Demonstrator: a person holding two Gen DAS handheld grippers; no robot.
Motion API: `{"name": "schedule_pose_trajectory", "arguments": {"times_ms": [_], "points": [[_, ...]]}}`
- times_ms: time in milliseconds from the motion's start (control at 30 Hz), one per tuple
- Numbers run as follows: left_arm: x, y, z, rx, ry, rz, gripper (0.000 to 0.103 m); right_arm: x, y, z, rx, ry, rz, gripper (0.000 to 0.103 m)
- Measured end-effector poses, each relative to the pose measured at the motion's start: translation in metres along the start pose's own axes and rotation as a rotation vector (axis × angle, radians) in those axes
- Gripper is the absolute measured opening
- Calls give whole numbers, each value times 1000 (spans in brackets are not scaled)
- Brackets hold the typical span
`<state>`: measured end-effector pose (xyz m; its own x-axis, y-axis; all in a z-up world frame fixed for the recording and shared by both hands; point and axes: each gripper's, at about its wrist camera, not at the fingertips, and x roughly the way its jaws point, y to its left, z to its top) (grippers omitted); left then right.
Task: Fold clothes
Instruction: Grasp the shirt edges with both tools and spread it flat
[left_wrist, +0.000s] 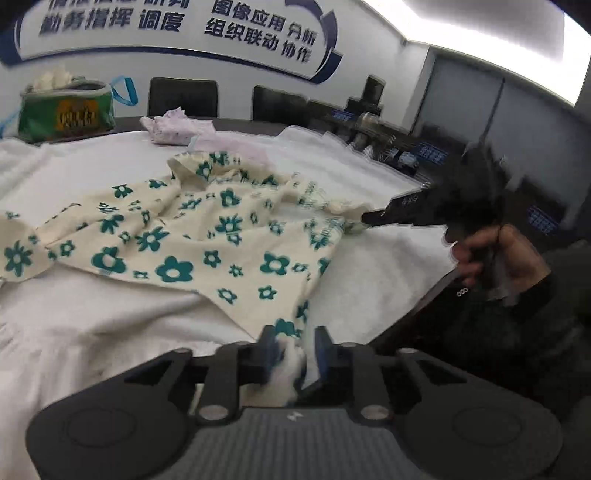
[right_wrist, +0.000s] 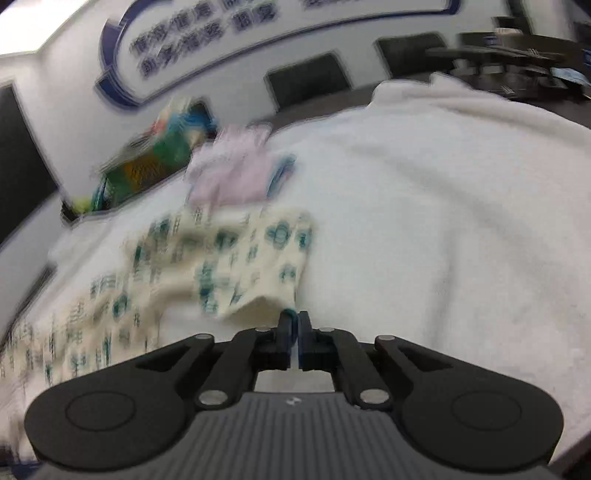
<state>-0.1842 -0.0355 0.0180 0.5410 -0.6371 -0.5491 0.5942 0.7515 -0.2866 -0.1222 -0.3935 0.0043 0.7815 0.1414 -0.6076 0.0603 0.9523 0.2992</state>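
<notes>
I have the cream garment with green flowers (left_wrist: 207, 236) pinched at two points so I can lift and spread it before folding. It lies rumpled mid-table on the white towel cover (left_wrist: 92, 332), stretched between my two grippers.

My left gripper (left_wrist: 293, 354) grasps the near hem at 6 o'clock in the left wrist view; the fingers are partly closed with a wad of fabric between them. My right gripper (right_wrist: 294, 325) is clenched tight on a corner of the same garment, which trails off toward 10 o'clock in the right wrist view. In the left view that gripper sits at 3 o'clock, reaching in low and nearly level, my right hand (left_wrist: 491, 254) wrapped round its handle.

Judgement: holding two edges apart lets the cloth tension out flat; the folding is barely begun, with the body creased.

The right view is motion-blurred, so that hand is likely mid-swing.

A folded lilac garment (left_wrist: 173, 127) sits at 12 o'clock, well apart from the flowered one, and a green bag (left_wrist: 66, 112) at 11 o'clock.
</notes>
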Motion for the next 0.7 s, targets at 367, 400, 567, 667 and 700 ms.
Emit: {"name": "schedule_pose_trajectory", "arguments": {"times_ms": [367,400,567,667,700], "points": [[-23,146,104,-112,-29,384,70,55,77,109,-379,-131,393,55],[-12,157,106,-121,-14,408,70,76,92,117,-415,-97,429,56],[13,198,78,-253,78,380,65,159,151,128,-615,57,462,70],[8,196,72,-225,40,393,7,194,173,121,-726,140,444,55],[7,197,72,-247,43,391,8,198,174,121,-715,142,417,11]]}}
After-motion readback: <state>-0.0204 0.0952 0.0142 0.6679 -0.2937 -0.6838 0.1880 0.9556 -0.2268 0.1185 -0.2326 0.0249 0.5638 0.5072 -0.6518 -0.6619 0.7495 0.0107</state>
